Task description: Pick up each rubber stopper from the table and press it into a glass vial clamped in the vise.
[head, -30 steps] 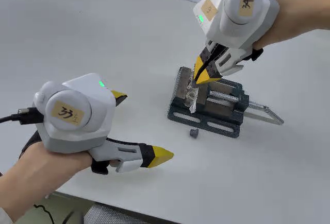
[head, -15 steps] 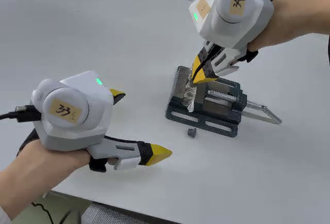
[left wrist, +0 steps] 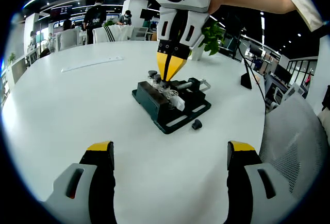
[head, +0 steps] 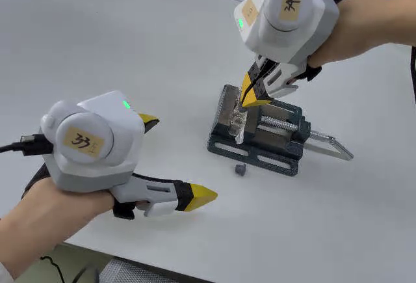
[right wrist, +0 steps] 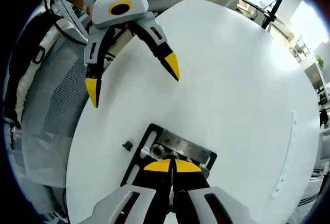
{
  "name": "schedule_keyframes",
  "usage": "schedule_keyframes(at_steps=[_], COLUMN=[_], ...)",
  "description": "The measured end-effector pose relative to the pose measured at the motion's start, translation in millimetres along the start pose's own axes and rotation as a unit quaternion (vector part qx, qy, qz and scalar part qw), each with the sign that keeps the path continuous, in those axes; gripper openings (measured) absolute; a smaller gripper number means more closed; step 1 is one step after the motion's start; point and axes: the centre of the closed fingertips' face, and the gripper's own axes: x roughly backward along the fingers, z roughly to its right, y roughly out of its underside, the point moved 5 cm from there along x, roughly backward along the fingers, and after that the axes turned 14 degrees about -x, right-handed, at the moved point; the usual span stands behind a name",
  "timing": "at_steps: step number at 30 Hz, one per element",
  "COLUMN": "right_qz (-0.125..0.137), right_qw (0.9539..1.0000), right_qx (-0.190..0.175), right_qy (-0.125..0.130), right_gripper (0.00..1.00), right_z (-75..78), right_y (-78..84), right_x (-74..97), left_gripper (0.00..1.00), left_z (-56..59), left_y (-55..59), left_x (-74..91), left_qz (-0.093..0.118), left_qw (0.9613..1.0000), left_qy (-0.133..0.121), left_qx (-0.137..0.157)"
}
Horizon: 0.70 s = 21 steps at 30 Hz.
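shows the right gripper (head: 249, 101) at upper right of the head view, jaws pressed together, yellow tips hanging just above the glass vial (head: 237, 123) clamped in the vise (head: 260, 145) at centre right. cannot tell whether anything is pinched between those tips. finds one loose rubber stopper (head: 241, 170) on the white worktop (head: 130, 49), lower centre of the frame, just below the vise's near edge and apart from it. puts the left gripper (head: 177, 158) at lower left, jaws spread wide around nothing, pointing toward the right of the frame. places that stopper, in the left gripper view, ahead of the spread jaws and a little right of centre, just beside the vise base. looks too small to give any long axis. seems, as a judgement, to lie closer to the free left jaws than to the right ones over the vial, and to call for a reach forward and slightly right.
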Motion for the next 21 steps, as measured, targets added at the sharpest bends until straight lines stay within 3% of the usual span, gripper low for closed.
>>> schedule_keyframes(at_steps=[11, 21], right_qz=[0.004, -0.014], right_qw=[0.9999, 0.9997], right_qx=[-0.015, -0.019], right_qy=[-0.003, 0.001], right_gripper=[0.00, 0.00], right_z=[1.4, 1.0], right_y=[1.0, -1.1], right_x=[-0.8, -3.2], left_gripper=[0.89, 0.89], left_z=[-2.2, -0.9], left_y=[3.4, 2.5], left_x=[-0.3, -1.2], left_qz=[-0.001, -0.002], left_qw=[1.0000, 1.0000], left_qy=[-0.002, -0.003], left_qx=[0.003, 0.004])
